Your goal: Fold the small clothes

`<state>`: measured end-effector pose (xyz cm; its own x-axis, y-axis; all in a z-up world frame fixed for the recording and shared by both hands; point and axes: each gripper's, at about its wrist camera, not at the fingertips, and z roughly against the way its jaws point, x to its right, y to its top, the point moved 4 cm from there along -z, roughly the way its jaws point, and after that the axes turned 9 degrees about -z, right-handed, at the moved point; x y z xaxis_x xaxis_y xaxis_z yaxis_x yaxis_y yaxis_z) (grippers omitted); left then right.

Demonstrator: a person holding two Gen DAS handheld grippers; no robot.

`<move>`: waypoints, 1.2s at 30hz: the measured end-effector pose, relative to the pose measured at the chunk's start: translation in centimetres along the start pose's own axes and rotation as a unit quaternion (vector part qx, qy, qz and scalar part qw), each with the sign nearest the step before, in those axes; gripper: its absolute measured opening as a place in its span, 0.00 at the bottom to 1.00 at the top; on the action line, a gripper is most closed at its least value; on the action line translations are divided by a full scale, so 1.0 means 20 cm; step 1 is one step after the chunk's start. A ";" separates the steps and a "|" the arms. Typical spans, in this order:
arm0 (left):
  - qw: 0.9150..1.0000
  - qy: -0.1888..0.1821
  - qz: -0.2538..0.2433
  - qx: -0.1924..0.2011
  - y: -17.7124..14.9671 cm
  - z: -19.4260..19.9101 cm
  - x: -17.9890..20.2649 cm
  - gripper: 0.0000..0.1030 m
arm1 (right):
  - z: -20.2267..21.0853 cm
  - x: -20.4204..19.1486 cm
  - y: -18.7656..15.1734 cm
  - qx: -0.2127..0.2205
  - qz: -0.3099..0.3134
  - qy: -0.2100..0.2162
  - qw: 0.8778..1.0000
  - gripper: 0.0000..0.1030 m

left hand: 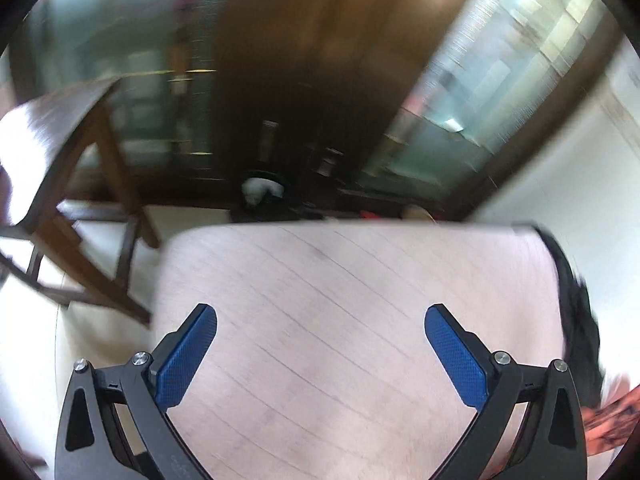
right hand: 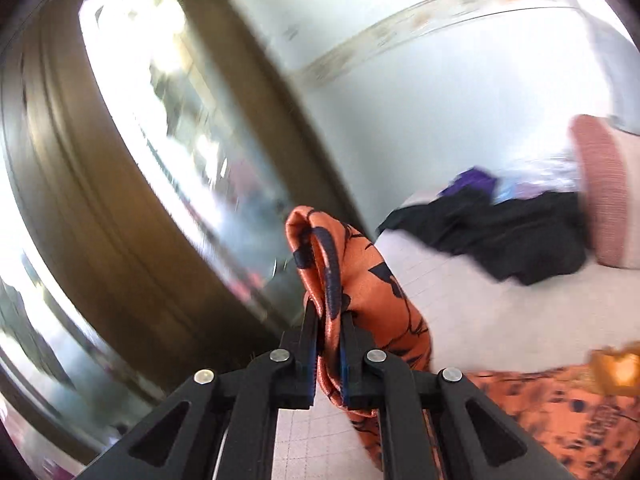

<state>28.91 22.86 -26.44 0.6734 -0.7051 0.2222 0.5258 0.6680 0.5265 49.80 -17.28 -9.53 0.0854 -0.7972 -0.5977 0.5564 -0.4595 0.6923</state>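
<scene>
The left tool (left hand: pixel 320 322) hangs over a pale worktop (left hand: pixel 340 280) with thin lines on it. Its two blue pads (left hand: pixel 456 356) stand wide apart with nothing between them. A bit of orange cloth (left hand: pixel 612 420) with dark marks shows at the right edge, beside something black (left hand: pixel 576 320). A brown wooden chair (left hand: pixel 80 184) stands on the left. The room behind is blurry.

Both views show daylight and heavy motion blur; the grippers stay sharp, the background smears. In the right view the window (right hand: pixel 168 92) is blown out white with glare, and the wall looks washed out. Fisheye bending and dark vignette show at the edges; the table (left hand: pixel 340 300) is evenly lit, soft.
</scene>
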 end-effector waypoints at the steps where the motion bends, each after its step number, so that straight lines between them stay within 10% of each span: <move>1: 0.999 -0.011 -0.031 -0.008 -0.03 -0.01 0.08 1.00 | 0.10 0.07 0.05 0.011 -0.010 -0.004 1.000 0.08; 12: 0.951 -0.071 -0.299 -0.027 -0.48 0.03 0.80 1.00 | 1.07 1.16 0.13 0.099 -0.142 -0.140 0.975 0.08; 20: 0.914 -0.066 -0.400 -0.017 -0.82 0.08 1.08 1.00 | 1.25 1.91 -0.40 -0.019 -0.292 -0.209 0.933 0.14; 22: 0.898 -0.061 -0.437 -0.007 -0.91 0.10 1.14 1.00 | 1.27 2.02 -0.51 -0.032 -0.326 -0.215 0.920 0.23; 24: 0.885 -0.057 -0.462 -0.004 -0.98 0.10 1.18 1.00 | 1.34 2.12 -0.59 -0.020 -0.351 -0.237 0.906 0.66; 33: 0.858 -0.016 -0.514 0.010 -1.12 0.06 1.23 1.00 | 1.54 2.20 -0.68 0.070 -0.378 -0.181 0.905 0.74; 36: 0.847 0.004 -0.531 0.023 -1.16 0.05 1.24 1.00 | 1.49 2.11 -0.66 0.063 -0.383 -0.091 0.917 0.74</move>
<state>32.95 -10.36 -32.37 -0.1629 -0.9011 -0.4019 0.8165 -0.3518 0.4577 21.39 -56.60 -31.77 -0.4372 -0.2690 -0.8582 0.2951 -0.9443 0.1457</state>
